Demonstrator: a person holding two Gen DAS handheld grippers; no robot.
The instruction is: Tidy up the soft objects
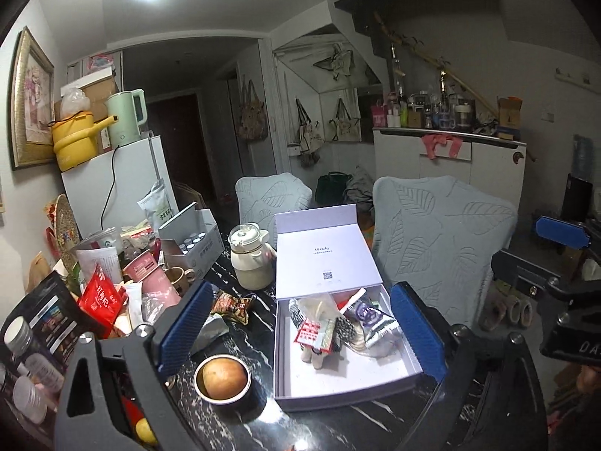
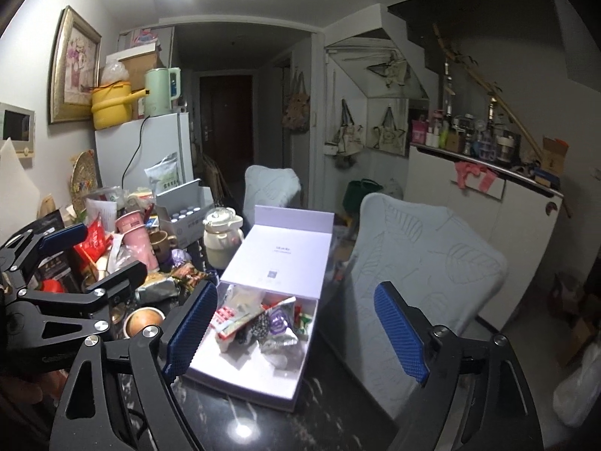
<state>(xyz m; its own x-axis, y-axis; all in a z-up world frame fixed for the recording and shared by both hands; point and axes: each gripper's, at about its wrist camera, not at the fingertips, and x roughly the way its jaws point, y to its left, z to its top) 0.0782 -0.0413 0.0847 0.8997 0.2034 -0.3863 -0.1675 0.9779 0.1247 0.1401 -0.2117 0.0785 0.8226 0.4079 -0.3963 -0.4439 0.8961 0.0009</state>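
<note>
White cardboard, smooth and stiff, makes the box (image 1: 343, 387) that lies ahead of both your grippers on the black marbled table (image 1: 259, 323), its lid standing up at the far end. The long axis of the box runs away from you. Inside, at the far half, a loose heap of soft packets (image 1: 338, 319) is already gathered: crinkly foil, thin plastic, one red-and-white sachet on top.

Your left gripper (image 1: 300, 334) hangs spread wide and empty, and the box sits nearly between its blue ribbed fingers (image 1: 184, 330). Your right gripper (image 2: 296, 334) is also spread and holds nothing.

A snack pouch (image 1: 231, 306) (orange and shiny, puffed like a pillow) lies outside the box, just left of it. I judge your left gripper is nearer to it.
</note>
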